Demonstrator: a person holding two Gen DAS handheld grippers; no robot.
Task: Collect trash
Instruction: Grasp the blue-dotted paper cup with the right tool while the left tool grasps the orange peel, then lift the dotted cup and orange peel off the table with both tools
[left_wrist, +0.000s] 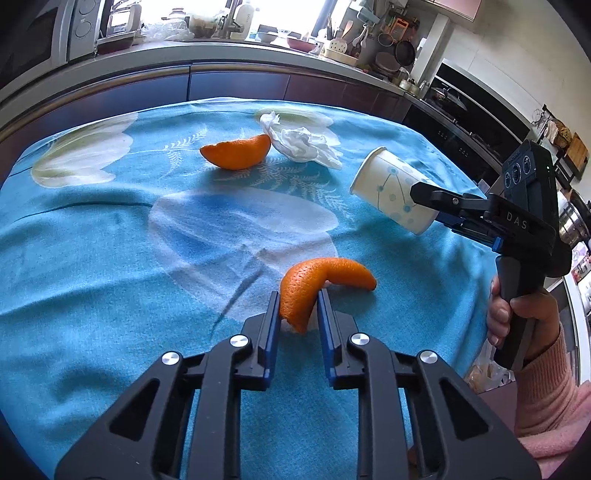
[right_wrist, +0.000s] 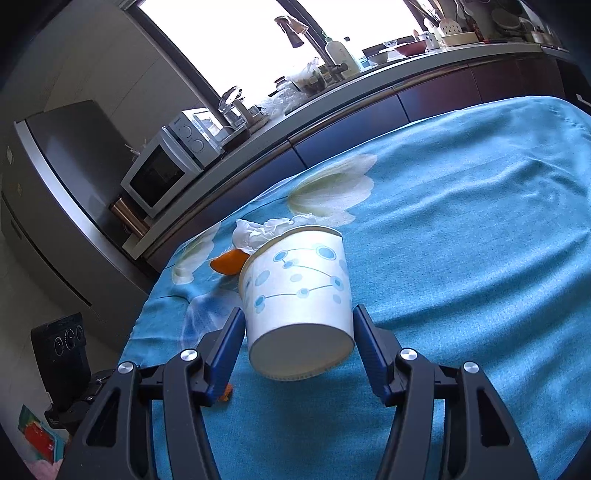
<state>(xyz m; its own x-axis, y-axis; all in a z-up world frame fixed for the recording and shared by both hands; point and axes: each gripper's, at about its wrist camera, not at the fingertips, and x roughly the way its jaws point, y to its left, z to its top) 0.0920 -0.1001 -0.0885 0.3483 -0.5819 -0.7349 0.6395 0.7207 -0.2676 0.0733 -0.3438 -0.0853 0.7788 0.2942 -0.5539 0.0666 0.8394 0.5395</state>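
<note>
A curved piece of orange peel lies near the front of the blue flowered tablecloth. My left gripper is shut on the peel's near end, with both blue pads against it. A white paper cup with blue dots hangs tilted above the cloth with its mouth away from the gripper. My right gripper is shut on the cup near its base; in the right wrist view the gripper has a finger on each side. A second peel and a crumpled white tissue lie farther back.
A person's hand in a pink sleeve holds the right gripper's handle at the table's right edge. A dark-fronted kitchen counter crowded with dishes runs behind the table. A microwave and a fridge stand to the left.
</note>
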